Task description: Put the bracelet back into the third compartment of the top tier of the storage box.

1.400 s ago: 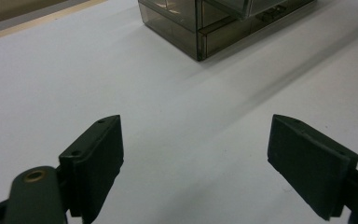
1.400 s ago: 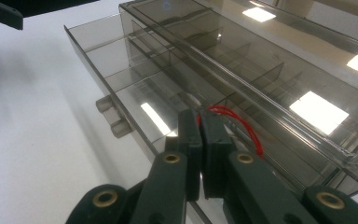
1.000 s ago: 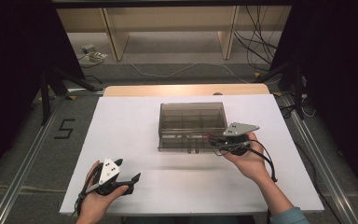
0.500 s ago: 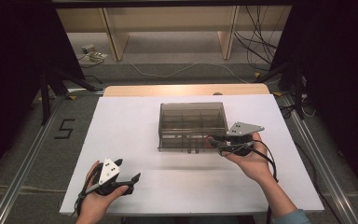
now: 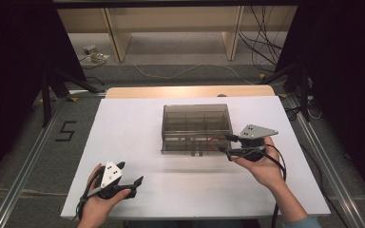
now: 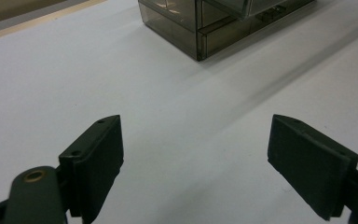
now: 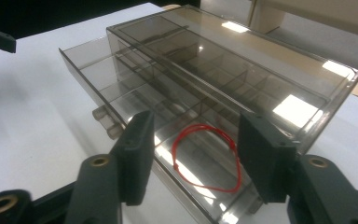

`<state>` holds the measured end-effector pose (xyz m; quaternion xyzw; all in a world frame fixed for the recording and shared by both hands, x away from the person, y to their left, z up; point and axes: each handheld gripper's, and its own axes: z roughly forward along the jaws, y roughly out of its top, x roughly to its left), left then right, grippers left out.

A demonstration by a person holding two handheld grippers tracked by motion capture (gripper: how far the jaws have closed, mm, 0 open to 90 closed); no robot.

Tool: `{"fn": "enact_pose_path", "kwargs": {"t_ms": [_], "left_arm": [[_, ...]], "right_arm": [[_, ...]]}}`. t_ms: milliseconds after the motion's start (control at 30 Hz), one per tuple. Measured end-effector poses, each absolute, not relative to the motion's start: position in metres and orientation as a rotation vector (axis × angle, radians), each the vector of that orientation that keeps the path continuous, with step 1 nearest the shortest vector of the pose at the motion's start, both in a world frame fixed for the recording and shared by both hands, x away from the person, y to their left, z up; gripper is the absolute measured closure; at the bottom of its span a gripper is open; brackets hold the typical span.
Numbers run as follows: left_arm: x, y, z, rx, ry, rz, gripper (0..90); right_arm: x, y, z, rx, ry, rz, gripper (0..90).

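right fingers: the right gripper (image 7: 193,161) has its fingers (image 7: 137,154) apart and has just been opening them; nothing is pressed between them, and the red loop lies past them in the drawer.
red loop: a thin red elastic band or cord (image 7: 207,156), lying flat in the front compartment of the pulled-out drawer (image 7: 121,100); in the high view it sits at 9 o'clock of the right gripper (image 5: 224,145).
handling: I judge it very light, limp and springy, likely to slide on smooth plastic; best pinched across one strand, near the end closest to the fingers.
organiser box: clear smoky plastic box (image 5: 196,126) at the tabletop's (image 5: 123,133) centre; stiff, light, slippery, and it may skid if pushed.
left fingers: the left gripper (image 5: 135,183) holds its fingers (image 6: 95,158) wide apart over bare tabletop, at 7 o'clock of the box, well apart from it.
hard to tell: whether the loop is rubber or string; reflections blur the dividers; the drawer's near corner is cut off.
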<state>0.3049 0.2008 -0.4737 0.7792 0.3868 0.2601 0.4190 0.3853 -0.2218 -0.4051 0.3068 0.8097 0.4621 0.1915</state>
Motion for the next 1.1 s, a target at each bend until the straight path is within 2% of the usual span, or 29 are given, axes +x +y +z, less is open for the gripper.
{"fn": "enact_pose_path", "kwargs": {"t_ms": [300, 467, 1100], "left_arm": [[0.305, 0.201, -0.473, 1.949, 0.971, 0.656, 18.0], [0.305, 0.201, -0.474, 1.949, 0.973, 0.654, 18.1], [0.304, 0.201, -0.474, 1.949, 0.976, 0.652, 18.0]], "right_arm": [[0.379, -0.234, -0.406, 0.889, 2.235, 1.319, 31.7], [0.375, -0.238, -0.407, 0.912, 2.211, 1.345, 27.6], [0.358, -0.273, -0.427, 0.947, 2.207, 1.354, 25.0]]}}
